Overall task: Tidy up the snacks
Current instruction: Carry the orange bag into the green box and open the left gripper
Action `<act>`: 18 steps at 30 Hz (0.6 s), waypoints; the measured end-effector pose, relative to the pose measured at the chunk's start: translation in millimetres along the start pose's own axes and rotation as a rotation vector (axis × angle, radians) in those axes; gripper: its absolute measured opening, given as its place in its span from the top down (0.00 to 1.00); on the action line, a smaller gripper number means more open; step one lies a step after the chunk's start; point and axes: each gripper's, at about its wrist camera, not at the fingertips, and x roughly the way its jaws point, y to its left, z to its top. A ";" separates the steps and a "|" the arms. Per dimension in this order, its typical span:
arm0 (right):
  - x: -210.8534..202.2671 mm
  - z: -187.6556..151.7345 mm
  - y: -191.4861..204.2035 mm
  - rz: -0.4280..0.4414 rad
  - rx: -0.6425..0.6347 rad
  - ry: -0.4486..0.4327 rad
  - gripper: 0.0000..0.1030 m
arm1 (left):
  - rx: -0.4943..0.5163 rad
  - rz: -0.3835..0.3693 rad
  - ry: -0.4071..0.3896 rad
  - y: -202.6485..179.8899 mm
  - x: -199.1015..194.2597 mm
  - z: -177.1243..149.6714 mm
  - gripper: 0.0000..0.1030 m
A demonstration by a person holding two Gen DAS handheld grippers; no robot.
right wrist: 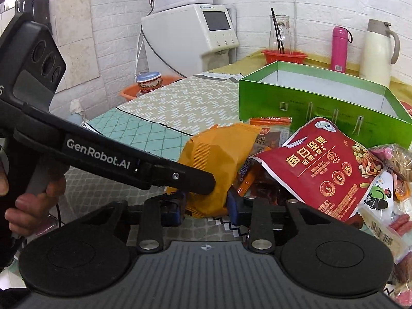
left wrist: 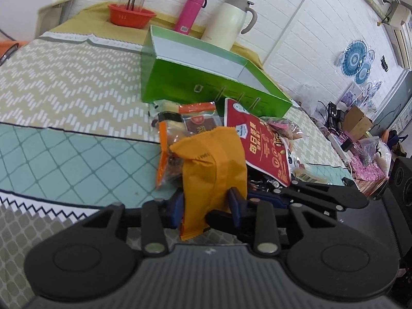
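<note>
I've got the L claw (left wrist: 206, 200) clamped on the orange snack pouch (left wrist: 213, 164); blue pads (left wrist: 234, 200) press it from both sides near its lower end, pouch standing up between them, crumpled at the top. From the R wrist cam the same pouch (right wrist: 216, 159) sits between the R claw (right wrist: 206, 207) pads too; the gap there is about half wide and the pouch fills it, pads look to be touching but I can't tell how firmly. L claw's black finger crosses in from 9 o'clock in that view and lands on the pouch's lower left; a hand (right wrist: 33, 200) grips its handle at the left edge.

Rest of the snack pile is just behind and at 2 o'clock of the pouch: red nut bag (right wrist: 322, 170) w/ Chinese print lying tilted, small clear-and-orange packs (left wrist: 198, 118) behind it, sausage-type packs (right wrist: 394, 221) at far right of the R view. Pile sits on the patterned cloth of the surface (left wrist: 64, 90).

Green open box (left wrist: 206, 77), white inside, stands at 12 o'clock just beyond the pile; nothing visible in it from here. Behind it, along the wall: pink flask (left wrist: 190, 13), cream thermos jug (left wrist: 231, 20), red-orange basket (left wrist: 131, 15) w/ a glass carafe in it.
</note>
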 end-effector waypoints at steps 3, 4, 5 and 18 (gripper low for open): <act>-8.8 2.2 4.1 -0.007 -0.013 -0.016 0.48 | 0.034 0.004 -0.026 -12.7 -9.4 0.7 0.75; -14.3 4.3 4.5 -0.010 -0.019 -0.029 0.48 | 0.047 0.000 -0.040 -17.5 -13.7 2.7 0.75; -20.0 7.2 4.4 -0.014 -0.027 -0.046 0.48 | 0.060 -0.007 -0.057 -22.3 -18.1 6.2 0.75; -8.1 93.4 -47.5 -0.169 -0.085 -0.183 0.48 | 0.138 -0.067 -0.192 -45.2 15.6 118.5 0.75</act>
